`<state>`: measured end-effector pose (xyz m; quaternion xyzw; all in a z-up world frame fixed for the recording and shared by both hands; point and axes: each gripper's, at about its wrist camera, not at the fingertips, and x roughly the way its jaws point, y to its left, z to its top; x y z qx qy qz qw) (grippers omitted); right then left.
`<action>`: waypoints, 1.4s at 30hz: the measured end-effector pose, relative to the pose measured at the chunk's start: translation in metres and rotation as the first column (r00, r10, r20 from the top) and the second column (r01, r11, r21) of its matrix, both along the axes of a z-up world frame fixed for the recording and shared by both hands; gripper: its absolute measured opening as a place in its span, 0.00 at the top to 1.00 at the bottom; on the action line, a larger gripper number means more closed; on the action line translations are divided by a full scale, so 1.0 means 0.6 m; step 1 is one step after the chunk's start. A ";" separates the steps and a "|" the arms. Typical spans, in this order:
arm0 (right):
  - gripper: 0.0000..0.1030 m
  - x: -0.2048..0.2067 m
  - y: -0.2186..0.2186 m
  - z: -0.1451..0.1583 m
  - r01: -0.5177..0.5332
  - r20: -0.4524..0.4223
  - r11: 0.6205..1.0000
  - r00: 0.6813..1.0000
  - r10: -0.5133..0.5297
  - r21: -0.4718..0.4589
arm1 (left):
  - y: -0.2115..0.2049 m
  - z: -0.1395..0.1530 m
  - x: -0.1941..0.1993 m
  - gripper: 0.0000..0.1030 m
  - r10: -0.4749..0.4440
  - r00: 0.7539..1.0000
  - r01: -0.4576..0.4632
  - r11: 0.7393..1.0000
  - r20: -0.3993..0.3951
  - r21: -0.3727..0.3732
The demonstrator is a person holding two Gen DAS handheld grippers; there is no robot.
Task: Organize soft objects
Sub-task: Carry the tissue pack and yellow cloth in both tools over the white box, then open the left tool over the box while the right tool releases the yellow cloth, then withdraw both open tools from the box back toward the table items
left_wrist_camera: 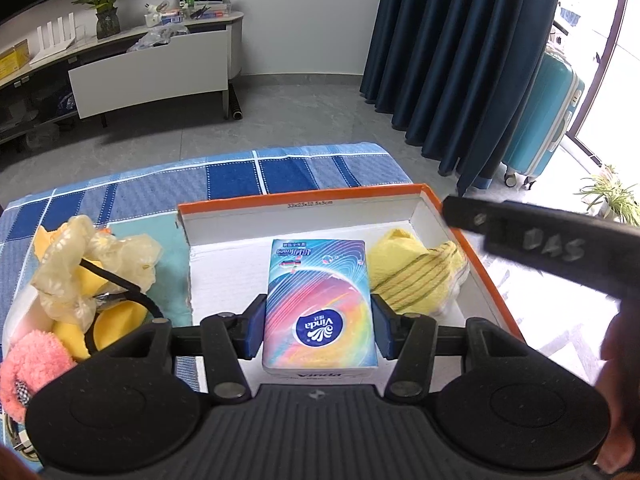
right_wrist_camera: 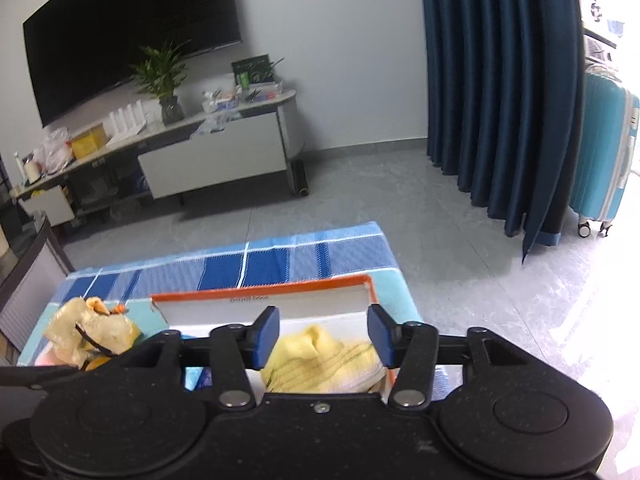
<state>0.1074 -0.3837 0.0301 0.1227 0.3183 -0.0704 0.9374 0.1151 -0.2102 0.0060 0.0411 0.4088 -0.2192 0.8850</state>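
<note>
An orange-rimmed white box sits on the blue checked cloth. My left gripper is shut on a rainbow Vinda tissue pack inside the box. A yellow striped towel lies in the box's right part. My right gripper is open and empty above that towel, over the box. To the left of the box lie a crumpled yellowish plastic bag, yellow soft pieces and a pink fluffy item.
The checked cloth covers a low table that ends just beyond the box. Grey floor lies beyond, with a TV cabinet, dark blue curtains and a teal suitcase. The right gripper's body crosses the left view.
</note>
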 end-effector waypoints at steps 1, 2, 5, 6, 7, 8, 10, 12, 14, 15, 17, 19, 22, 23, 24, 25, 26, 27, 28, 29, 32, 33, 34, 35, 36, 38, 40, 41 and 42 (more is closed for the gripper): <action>0.41 -0.005 -0.003 0.005 0.006 0.009 1.000 1.000 -0.006 -0.004 | -0.003 -0.002 0.000 0.48 -0.001 1.000 0.001 1.000 -0.003 -0.002; 0.41 -0.011 -0.005 0.009 0.009 0.015 1.000 1.000 -0.009 -0.007 | -0.005 -0.003 0.000 0.48 -0.005 1.000 0.005 1.000 -0.005 -0.003; 0.41 -0.027 -0.012 0.017 0.028 0.034 1.000 0.999 -0.028 -0.003 | -0.014 -0.006 -0.002 0.47 -0.025 1.000 0.025 0.999 -0.011 -0.024; 0.41 -0.032 -0.013 0.017 0.031 0.033 1.000 0.999 -0.031 -0.005 | -0.018 -0.006 -0.004 0.45 -0.034 0.999 0.034 0.999 -0.004 -0.030; 0.41 -0.038 -0.012 0.016 0.033 0.032 0.999 0.999 -0.033 -0.006 | -0.022 -0.005 -0.006 0.29 -0.042 0.999 0.042 0.999 0.000 -0.026; 0.41 -0.043 -0.012 0.016 0.037 0.032 0.999 0.999 -0.037 -0.005 | -0.024 -0.004 -0.010 0.19 -0.046 0.999 0.046 0.999 0.007 -0.019; 0.41 -0.052 -0.010 0.017 0.040 0.029 0.999 0.999 -0.039 -0.011 | -0.024 0.000 -0.019 0.19 -0.054 0.998 0.055 0.998 0.028 -0.019; 0.41 -0.061 -0.007 0.019 0.042 0.028 0.999 0.999 -0.042 -0.011 | -0.021 0.007 -0.025 0.19 -0.048 0.998 0.048 0.999 0.027 -0.017; 0.41 -0.070 -0.003 0.023 0.040 0.028 0.999 0.999 -0.040 -0.013 | -0.012 0.014 -0.028 0.17 -0.028 0.999 0.029 0.999 0.031 -0.016; 0.41 -0.075 0.000 0.025 0.044 0.033 0.999 0.999 -0.043 -0.019 | -0.006 0.017 -0.031 0.17 -0.016 0.999 0.017 1.000 0.028 -0.012; 0.41 -0.086 0.006 0.030 0.053 0.040 0.998 0.998 -0.052 -0.024 | 0.004 0.021 -0.034 0.15 0.002 1.000 -0.002 1.000 0.019 -0.005; 0.41 -0.095 0.013 0.031 0.053 0.034 0.999 0.998 -0.053 -0.008 | 0.014 0.027 -0.041 0.13 0.027 0.999 -0.028 1.000 0.018 0.010; 0.41 -0.104 0.024 0.031 0.046 0.021 0.999 0.999 -0.045 -0.011 | 0.031 0.036 -0.054 0.10 0.050 0.998 -0.051 0.998 0.032 0.029; 0.41 -0.107 0.027 0.032 0.041 0.020 0.999 0.999 -0.041 -0.009 | 0.036 0.039 -0.058 0.10 0.054 0.998 -0.056 0.998 0.034 0.033; 0.41 -0.110 0.031 0.032 0.037 0.017 0.999 0.999 -0.037 -0.006 | 0.042 0.042 -0.063 0.10 0.059 0.998 -0.060 0.998 0.038 0.034; 0.41 -0.114 0.036 0.033 0.035 0.014 0.999 0.999 -0.035 -0.005 | 0.046 0.044 -0.067 0.09 0.063 0.997 -0.064 0.997 0.042 0.037; 0.41 -0.117 0.039 0.034 0.036 0.013 0.999 0.999 -0.036 -0.003 | 0.050 0.047 -0.069 0.09 0.069 0.997 -0.071 0.997 0.046 0.040; 0.41 -0.120 0.043 0.034 0.037 0.012 0.999 0.999 -0.037 -0.001 | 0.057 0.049 -0.072 0.09 0.076 0.996 -0.078 0.996 0.046 0.040; 0.41 -0.122 0.045 0.033 0.035 0.010 0.999 0.999 -0.035 -0.001 | 0.062 0.051 -0.074 0.09 0.080 0.996 -0.082 0.996 0.045 0.035; 0.41 -0.124 0.049 0.033 0.032 0.007 0.999 0.999 -0.032 -0.002 | 0.067 0.052 -0.079 0.09 0.086 0.995 -0.088 0.996 0.047 0.032; 0.41 -0.132 0.065 0.033 0.012 0.001 1.000 1.000 -0.012 -0.004 | 0.084 0.054 -0.086 0.09 0.104 0.993 -0.106 0.994 0.053 0.024; 0.41 -0.133 0.070 0.033 0.006 -0.001 1.000 1.000 -0.006 -0.005 | 0.089 0.054 -0.089 0.09 0.110 0.992 -0.111 0.994 0.054 0.022; 0.41 -0.135 0.075 0.034 -0.001 -0.002 1.000 1.000 0.001 -0.007 | 0.094 0.054 -0.092 0.09 0.114 0.992 -0.115 0.993 0.055 0.019; 0.41 -0.136 0.080 0.034 -0.006 -0.003 1.000 1.000 0.006 -0.008 | 0.097 0.054 -0.094 0.09 0.115 0.992 -0.117 0.993 0.055 0.019; 0.41 -0.137 0.085 0.034 -0.009 -0.004 1.000 1.000 0.008 -0.010 | 0.101 0.055 -0.096 0.09 0.118 0.991 -0.119 0.993 0.057 0.020; 0.41 -0.138 0.094 0.036 -0.019 -0.003 1.000 1.000 0.019 -0.008 | 0.110 0.056 -0.101 0.09 0.126 0.990 -0.128 0.992 0.062 0.021; 0.41 -0.140 0.103 0.036 -0.030 -0.004 0.999 1.000 0.030 -0.010 | 0.120 0.057 -0.104 0.09 0.133 0.989 -0.133 0.991 0.063 0.010; 0.41 -0.140 0.109 0.036 -0.036 -0.005 0.999 0.999 0.036 -0.012 | 0.124 0.058 -0.105 0.09 0.137 0.989 -0.137 0.990 0.064 0.008; 0.41 -0.140 0.115 0.036 -0.046 -0.007 0.999 0.999 0.046 -0.012 | 0.128 0.057 -0.107 0.09 0.142 0.988 -0.143 0.990 0.066 0.010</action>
